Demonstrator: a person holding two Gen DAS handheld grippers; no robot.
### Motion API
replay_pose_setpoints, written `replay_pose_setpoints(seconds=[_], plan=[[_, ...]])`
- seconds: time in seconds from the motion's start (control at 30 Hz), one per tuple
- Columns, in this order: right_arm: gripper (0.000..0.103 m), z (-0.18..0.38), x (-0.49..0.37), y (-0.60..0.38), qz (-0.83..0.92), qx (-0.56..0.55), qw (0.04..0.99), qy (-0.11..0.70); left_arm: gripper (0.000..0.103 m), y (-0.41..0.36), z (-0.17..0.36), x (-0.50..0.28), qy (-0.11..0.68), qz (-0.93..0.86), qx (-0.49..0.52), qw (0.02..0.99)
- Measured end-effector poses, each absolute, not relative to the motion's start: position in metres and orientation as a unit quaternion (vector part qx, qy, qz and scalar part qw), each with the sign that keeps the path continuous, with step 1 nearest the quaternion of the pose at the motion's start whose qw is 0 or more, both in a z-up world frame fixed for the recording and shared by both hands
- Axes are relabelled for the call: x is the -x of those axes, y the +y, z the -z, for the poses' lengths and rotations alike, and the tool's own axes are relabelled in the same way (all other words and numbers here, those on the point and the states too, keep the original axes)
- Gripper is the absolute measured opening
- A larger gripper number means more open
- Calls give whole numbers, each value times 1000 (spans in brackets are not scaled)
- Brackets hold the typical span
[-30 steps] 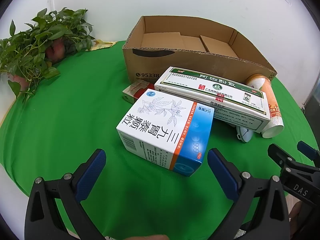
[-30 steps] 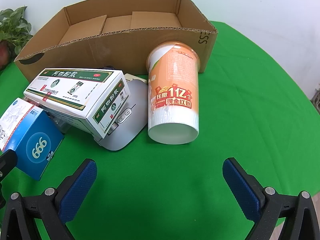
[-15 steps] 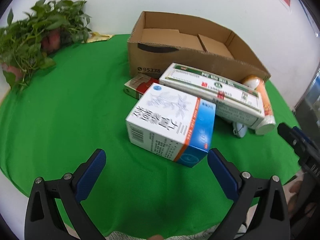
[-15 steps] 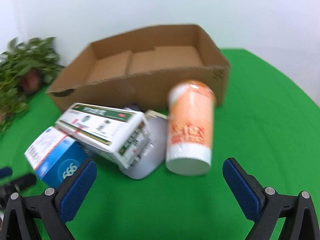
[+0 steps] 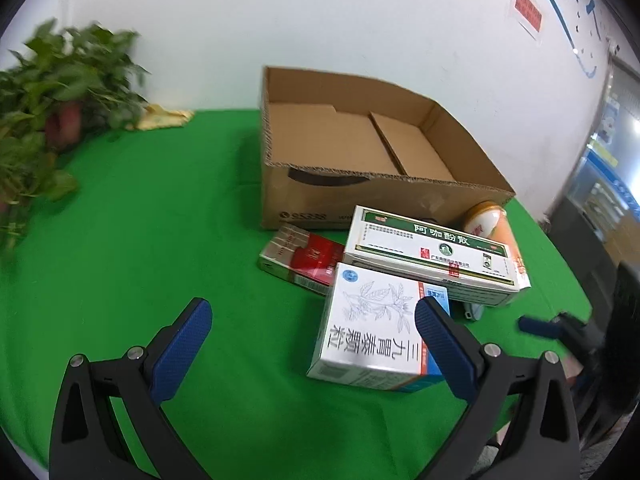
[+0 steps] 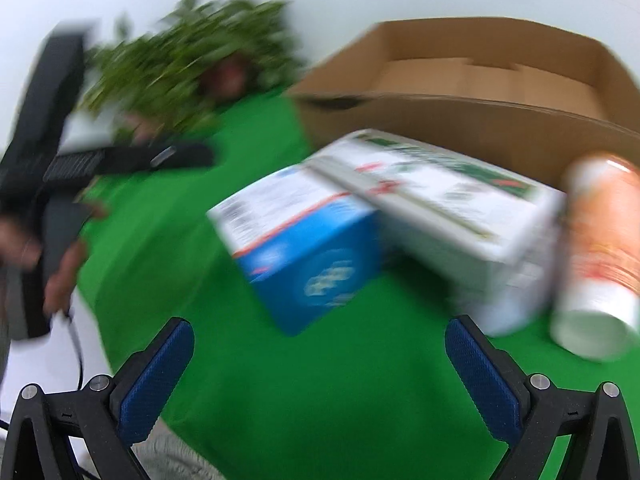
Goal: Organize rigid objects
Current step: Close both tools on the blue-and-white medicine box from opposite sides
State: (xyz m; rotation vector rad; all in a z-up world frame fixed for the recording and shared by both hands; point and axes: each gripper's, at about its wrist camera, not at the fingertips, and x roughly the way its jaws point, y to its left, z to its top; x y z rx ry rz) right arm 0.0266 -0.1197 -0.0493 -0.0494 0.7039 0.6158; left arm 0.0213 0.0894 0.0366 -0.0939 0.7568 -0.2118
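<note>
L gripper (image 5: 312, 330) is hovering low over the green tablecloth (image 5: 140, 240), jaws spread wide, nothing between them. Its right finger is crossing in front of the white-and-blue medicine box (image 5: 372, 332), which is sitting nearest the front edge of the cloth, slightly tilted w/ one end propped toward the pile behind. R gripper (image 6: 320, 354) is also gaping wide and empty above the cloth; that view is heavily blurred, details are hard to make out. In it a hand (image 6: 60, 272) is gripping the black handle of the other tool at the left side.

Just behind the white-and-blue box, the long green-and-white box (image 5: 432, 256) is lying across, its near edge touching or overlapping the first box; can't tell exactly which. To its left the red cigarette pack (image 5: 304, 256) is lying flat on the cloth, partly tucked under both. At the right end of the long box the orange-and-white cup (image 5: 500, 236) is lying on its side, pressed up beside it. A small grey item (image 5: 474, 311) is peeking out under the long box; can't ID it.

Further back the open cardboard box (image 5: 320, 196) is sitting mid-cloth, just beyond the pile. At the far left edge the leafy plant (image 5: 52, 120) is sitting, w/ a yellowish scrap (image 5: 164, 118) beside it near the wall.
</note>
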Motion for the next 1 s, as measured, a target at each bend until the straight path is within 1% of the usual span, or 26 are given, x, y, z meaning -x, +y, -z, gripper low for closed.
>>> replay_pose_setpoints(seconds=[0.17, 0.27, 0.4, 0.43, 0.47, 0.5, 0.53, 0.57, 0.77, 0.87, 0.93, 1.0], plan=[[103, 57, -41, -84, -315, 74, 891, 318, 103, 92, -19, -67, 427, 160, 63, 888], [103, 65, -57, -78, -314, 80, 888, 327, 102, 89, -5, -86, 455, 190, 78, 867], [103, 68, -74, -76, -301, 84, 892, 326, 101, 83, 4, -101, 461, 241, 95, 849], [103, 67, -75, -76, -301, 86, 892, 326, 98, 81, 5, -102, 461, 250, 96, 846], [103, 69, -78, -73, -300, 94, 891, 327, 91, 80, 7, -105, 462, 259, 98, 842], [102, 69, -79, -72, -300, 100, 891, 327, 87, 78, 8, -108, 466, 269, 102, 837], [97, 70, -79, -70, -302, 105, 889, 326, 77, 75, 11, -111, 470, 279, 106, 831], [95, 71, -80, -68, -303, 114, 888, 326, 72, 72, 14, -115, 477, 287, 109, 824], [95, 81, -88, -63, -312, 125, 880, 336, 70, 58, 23, -122, 488, 307, 108, 810], [98, 84, -85, -52, -306, 181, 875, 330, 69, 60, 26, -123, 487, 310, 120, 808], [93, 87, -80, -47, -299, 212, 873, 321, 69, 66, 26, -123, 488, 311, 127, 805], [90, 87, -80, -53, -316, 191, 869, 331, 68, 64, 27, -121, 487, 309, 129, 807]])
